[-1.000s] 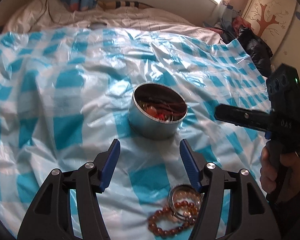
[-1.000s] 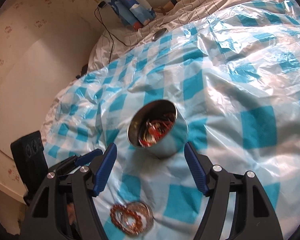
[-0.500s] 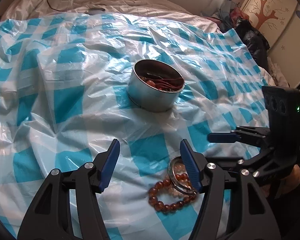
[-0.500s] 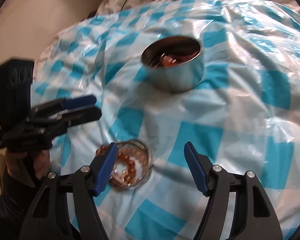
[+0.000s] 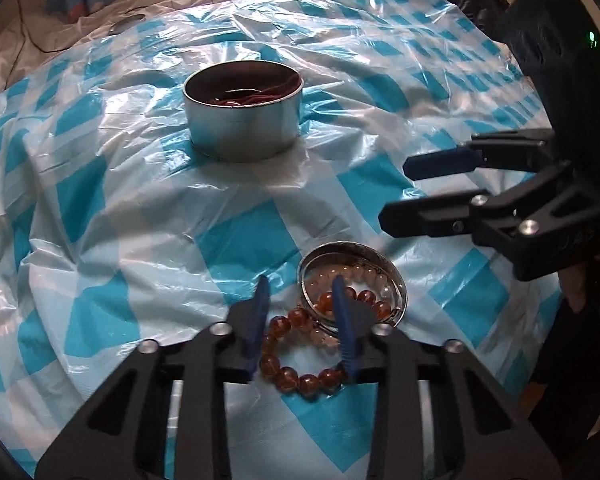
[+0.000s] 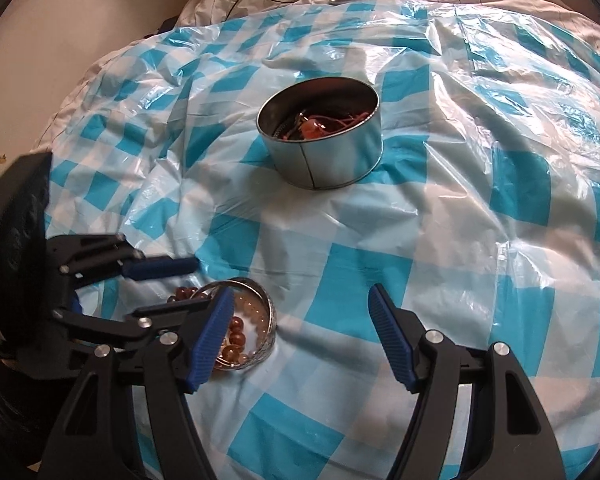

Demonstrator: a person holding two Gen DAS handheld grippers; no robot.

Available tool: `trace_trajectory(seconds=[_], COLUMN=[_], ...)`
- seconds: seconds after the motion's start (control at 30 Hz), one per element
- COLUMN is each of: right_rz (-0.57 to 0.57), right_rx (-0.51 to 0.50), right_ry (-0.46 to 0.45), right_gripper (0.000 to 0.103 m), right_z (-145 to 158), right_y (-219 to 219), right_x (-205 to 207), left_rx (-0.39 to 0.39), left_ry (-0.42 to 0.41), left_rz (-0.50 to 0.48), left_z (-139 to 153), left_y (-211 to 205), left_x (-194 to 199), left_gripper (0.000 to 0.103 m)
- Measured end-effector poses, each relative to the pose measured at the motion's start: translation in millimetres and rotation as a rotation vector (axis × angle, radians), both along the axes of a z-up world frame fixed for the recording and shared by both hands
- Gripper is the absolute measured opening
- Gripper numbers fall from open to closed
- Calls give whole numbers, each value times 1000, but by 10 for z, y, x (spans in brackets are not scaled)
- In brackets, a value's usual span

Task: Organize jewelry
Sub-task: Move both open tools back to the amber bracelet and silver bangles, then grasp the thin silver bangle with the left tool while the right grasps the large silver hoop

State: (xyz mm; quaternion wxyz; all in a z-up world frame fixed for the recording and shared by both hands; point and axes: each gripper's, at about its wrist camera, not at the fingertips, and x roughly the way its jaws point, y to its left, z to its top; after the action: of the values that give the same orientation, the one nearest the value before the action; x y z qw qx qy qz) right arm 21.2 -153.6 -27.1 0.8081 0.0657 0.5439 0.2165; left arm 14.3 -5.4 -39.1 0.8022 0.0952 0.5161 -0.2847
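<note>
Amber bead bracelet (image 5: 300,364) on the bed's checked plastic sheet (image 5: 100,216), straddled by just-narrowed left gripper (image 5: 302,322), ungripped; right gripper (image 6: 302,334) wide, empty.

black claws (image 5: 300,320), blue pads (image 6: 392,344)

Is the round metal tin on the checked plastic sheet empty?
No: the right wrist view shows red cords and an orange bead lying inside the open round metal tin, which stands upright on the checked plastic sheet.
</note>
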Motion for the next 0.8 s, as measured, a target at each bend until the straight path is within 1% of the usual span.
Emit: trace_trajectory(seconds=[0.07,0.17,0.23,0.3,0.57,0.63,0.67,0.73,0.77,0.8], right_rz=[0,-2,-6,-12,16,32,33,26,22,17], right_rx=[4,4,7,11,8,-4,-5,-3,-1,3], right_ry=[-1,0,4,2,24,26,26,26,24,22], right_gripper=[67,67,67,67,68,68,68,68,68,68], right_z=[6,6,5,16,-26,-44,-48,-45,-42,-35], right_y=[-5,-2,-1,-14,28,72,81,73,69,57], right_x=[-4,-4,0,5,9,-2,-3,7,10,13], left_rx=[-2,7,-17,-71,-193,-178,-170,-193,-185,-171], left_ry=[-13,-20,-10,5,-4,8,29,91,110,105], left_rz=[-10,-30,-22,-16,23,17,15,30,26,30], left_z=[18,23,29,74,276,256,211,126,87,71], left_y=[-20,-46,-17,50,248,254,257,280,263,250], left_x=[-19,-32,-11,18,87,108,126,170,168,162], left_gripper=[7,5,2,1,0,0,0,0,1,3])
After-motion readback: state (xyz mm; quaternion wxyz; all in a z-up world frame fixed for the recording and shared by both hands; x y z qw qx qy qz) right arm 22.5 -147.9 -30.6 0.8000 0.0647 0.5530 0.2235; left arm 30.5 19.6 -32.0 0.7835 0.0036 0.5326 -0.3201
